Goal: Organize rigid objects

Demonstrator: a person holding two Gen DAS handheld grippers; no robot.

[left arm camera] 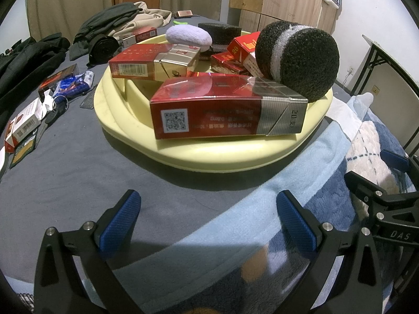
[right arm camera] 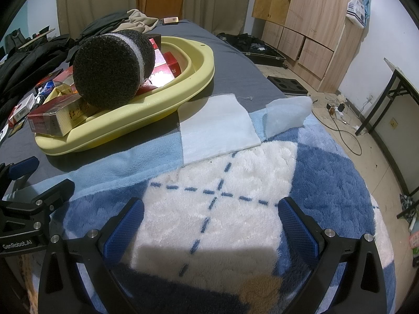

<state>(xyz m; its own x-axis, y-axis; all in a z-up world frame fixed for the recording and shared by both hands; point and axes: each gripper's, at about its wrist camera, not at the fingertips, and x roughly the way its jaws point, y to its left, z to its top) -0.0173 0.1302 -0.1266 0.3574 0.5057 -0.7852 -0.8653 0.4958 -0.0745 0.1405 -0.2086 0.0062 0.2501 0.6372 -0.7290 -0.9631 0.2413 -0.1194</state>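
A pale yellow basin (left arm camera: 183, 154) (right arm camera: 199, 60) sits on the grey bed sheet and holds several red cigarette packs, the nearest one (left arm camera: 227, 107) lying on the front rim. A black foam cylinder with a white band (left arm camera: 296, 57) (right arm camera: 112, 68) rests on the packs, beside a lavender pebble-shaped object (left arm camera: 188, 36) and a dark block (left arm camera: 220, 30). My left gripper (left arm camera: 209, 222) is open and empty, short of the basin. My right gripper (right arm camera: 212, 227) is open and empty over the blue-and-white blanket, to the right of the basin.
Loose packs and small items (left arm camera: 49, 99) lie on the sheet left of the basin, with dark clothes (left arm camera: 26, 60) behind them. A fluffy checked blanket (right arm camera: 235, 183) covers the near bed. Wooden cabinets (right arm camera: 309, 21), a cluttered floor and a black-legged table (right arm camera: 392, 99) are at the right.
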